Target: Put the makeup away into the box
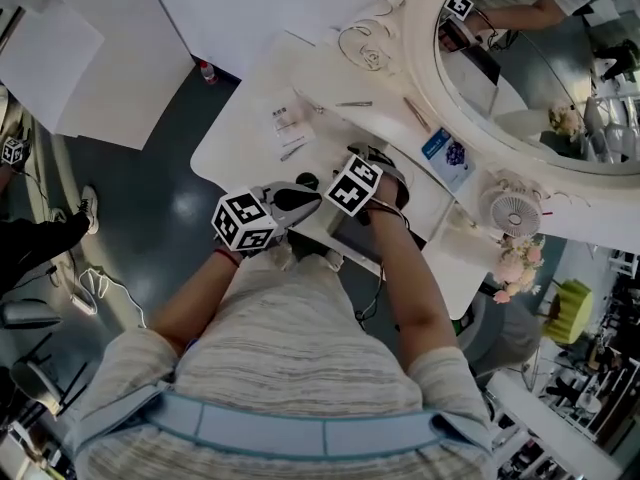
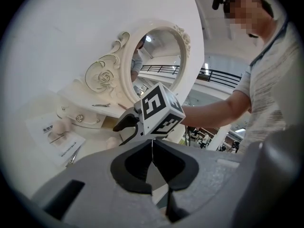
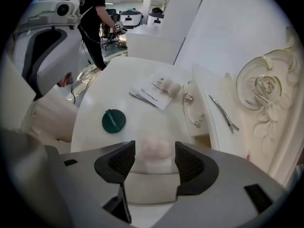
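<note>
My right gripper [image 3: 153,161] points steeply down at the white vanity top [image 3: 142,122] and stands open. A blurred pale pink soft item [image 3: 154,150] lies between its jaws, and the pads do not press on it. It seems to rest on a pale boxy thing that I cannot make out. A round dark green compact [image 3: 114,120] lies on the top just left of the jaws. In the head view both grippers sit close together at the table's near edge, the right gripper [image 1: 380,173] beside the left gripper [image 1: 300,200]. My left gripper [image 2: 152,152] is shut and empty.
A leaflet [image 3: 151,93] with small pink items and a thin tool lies farther back. A metal hair clip [image 3: 223,113] rests on the raised shelf by two drawer knobs [image 3: 188,97]. An ornate oval mirror [image 1: 520,78], a small fan [image 1: 515,211] and flowers [image 1: 515,268] stand right.
</note>
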{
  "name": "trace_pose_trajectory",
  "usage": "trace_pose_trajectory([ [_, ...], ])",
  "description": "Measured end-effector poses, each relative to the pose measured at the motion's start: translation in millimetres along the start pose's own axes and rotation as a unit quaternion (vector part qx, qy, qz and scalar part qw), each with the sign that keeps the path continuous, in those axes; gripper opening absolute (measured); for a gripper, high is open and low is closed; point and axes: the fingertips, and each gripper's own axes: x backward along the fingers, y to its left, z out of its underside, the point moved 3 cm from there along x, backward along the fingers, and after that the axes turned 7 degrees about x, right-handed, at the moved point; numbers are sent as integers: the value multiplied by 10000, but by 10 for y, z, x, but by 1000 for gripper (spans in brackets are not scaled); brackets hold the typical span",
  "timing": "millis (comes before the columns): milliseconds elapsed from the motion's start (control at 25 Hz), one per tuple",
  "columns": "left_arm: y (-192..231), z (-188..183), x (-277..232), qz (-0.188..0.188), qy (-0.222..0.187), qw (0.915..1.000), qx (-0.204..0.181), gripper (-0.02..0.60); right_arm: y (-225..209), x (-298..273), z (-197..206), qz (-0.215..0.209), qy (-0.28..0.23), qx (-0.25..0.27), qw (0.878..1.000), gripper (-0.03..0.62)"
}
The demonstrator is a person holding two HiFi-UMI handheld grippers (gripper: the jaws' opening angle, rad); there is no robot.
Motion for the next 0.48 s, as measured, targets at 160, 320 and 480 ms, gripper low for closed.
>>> trace_pose_trajectory([
  [160, 61, 6, 31, -74, 63, 10000, 10, 15, 1, -152, -20, -169, 183, 124, 9996, 225],
  [320, 78, 3, 9, -89, 128, 9999, -42, 15, 6, -272, 44, -245, 583, 384, 9973, 225],
  [480, 71, 9, 16, -105, 165, 9998, -44, 15, 16, -302, 66, -320, 847, 474, 9948, 225],
])
